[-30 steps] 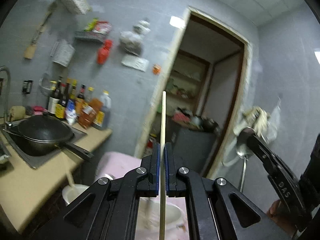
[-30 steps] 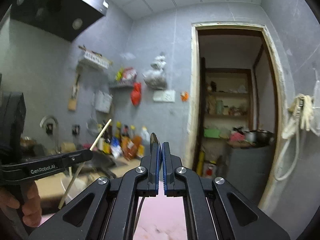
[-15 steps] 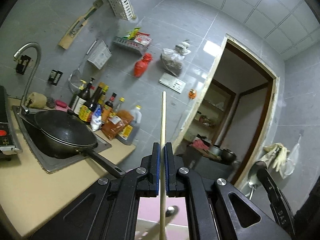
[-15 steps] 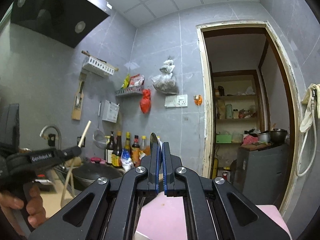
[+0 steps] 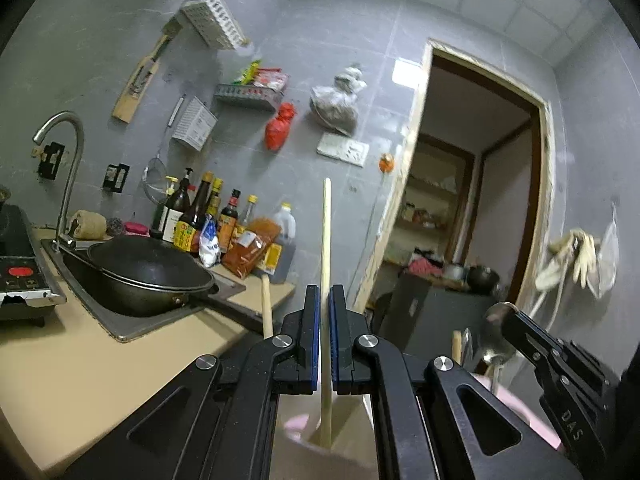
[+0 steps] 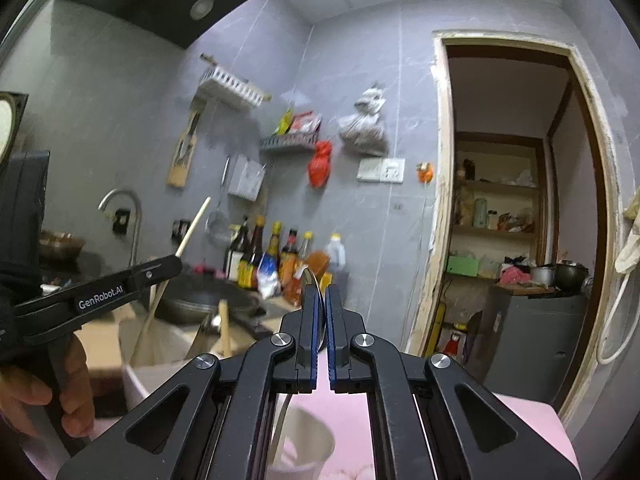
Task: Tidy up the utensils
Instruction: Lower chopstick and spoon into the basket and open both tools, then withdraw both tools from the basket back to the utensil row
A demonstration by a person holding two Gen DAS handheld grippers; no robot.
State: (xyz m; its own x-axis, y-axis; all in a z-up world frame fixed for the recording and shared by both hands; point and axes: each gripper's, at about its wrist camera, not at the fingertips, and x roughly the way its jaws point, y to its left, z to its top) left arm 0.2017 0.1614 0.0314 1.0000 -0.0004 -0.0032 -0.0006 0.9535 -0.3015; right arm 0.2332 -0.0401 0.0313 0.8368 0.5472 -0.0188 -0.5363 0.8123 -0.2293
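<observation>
My left gripper (image 5: 324, 292) is shut on a pale wooden chopstick (image 5: 326, 248) that stands upright, its lower end over a blurred white container (image 5: 344, 440). The left gripper (image 6: 176, 264) and chopstick (image 6: 194, 226) also show in the right wrist view. My right gripper (image 6: 322, 292) is shut on a metal spoon (image 6: 309, 276), bowl upward, its handle running down towards a white cup (image 6: 304, 440) on a pink surface (image 6: 520, 432). The right gripper (image 5: 508, 316) with the spoon (image 5: 494, 344) shows at the right of the left wrist view.
A beige counter (image 5: 80, 372) holds a black wok (image 5: 148, 276) in a sink, a tap (image 5: 68, 168), several sauce bottles (image 5: 212, 224) and a cooker (image 5: 20, 280). A white tub (image 6: 160, 356) holds other utensils (image 6: 224, 328). A doorway (image 6: 512, 200) opens at the right.
Both views have swung so the counter, wok and bottles show more. The left gripper with the chopstick moved closer to the right gripper. Both grips are unchanged.
</observation>
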